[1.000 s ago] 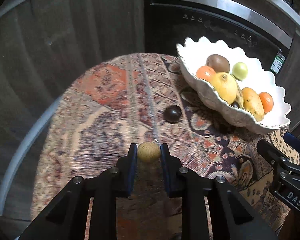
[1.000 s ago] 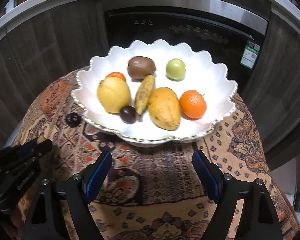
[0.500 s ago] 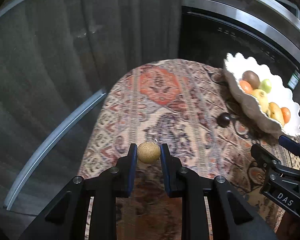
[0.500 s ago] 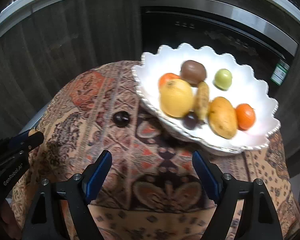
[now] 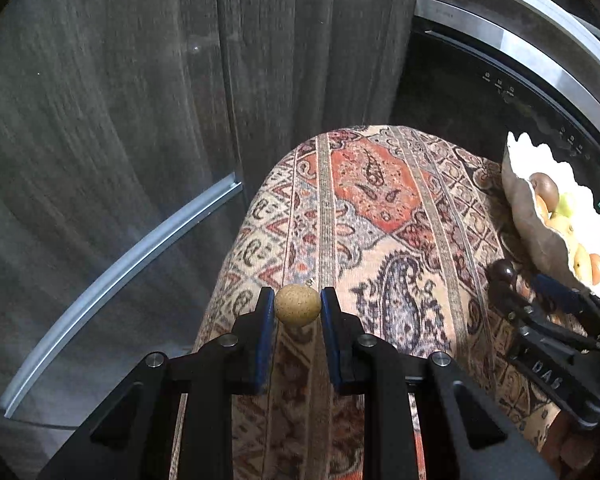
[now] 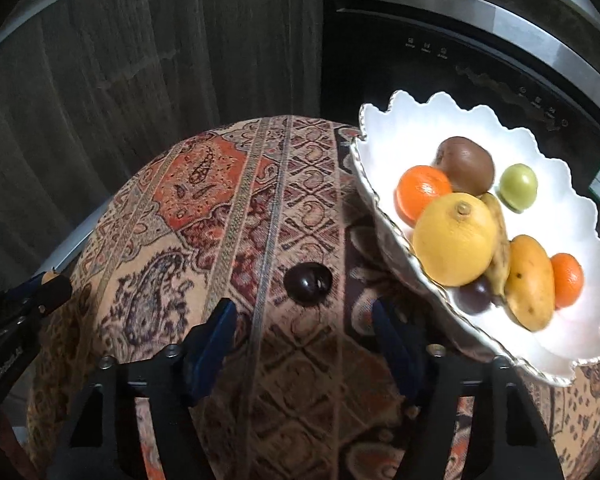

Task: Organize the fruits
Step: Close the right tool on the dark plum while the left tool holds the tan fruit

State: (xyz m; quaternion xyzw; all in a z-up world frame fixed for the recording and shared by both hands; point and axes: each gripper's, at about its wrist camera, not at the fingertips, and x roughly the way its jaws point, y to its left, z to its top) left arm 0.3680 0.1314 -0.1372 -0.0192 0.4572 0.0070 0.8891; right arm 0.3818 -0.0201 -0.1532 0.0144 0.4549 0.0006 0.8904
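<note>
Tan fruit held, dark fruit loose beside the bowl

The left gripper (image 5: pixel 297 307) pinches a small speckled tan fruit (image 5: pixel 297 309) above the patterned table (image 5: pixel 380 208). The right gripper (image 6: pixel 305 316) gapes wide, holding nothing, just short of the dark round fruit (image 6: pixel 308 282). Beyond, right, the white scalloped bowl (image 6: pixel 452 120) holds fruit. Both views have swung left since earlier.

A home kitchen: dark wood-grain cabinet fronts (image 6: pixel 140 80) on the far left, a black built-in appliance with a steel trim and touch controls (image 6: pixel 440 60) on the far right, and a paisley-patterned cloth-covered tabletop (image 6: pixel 240 208) nearby.
</note>
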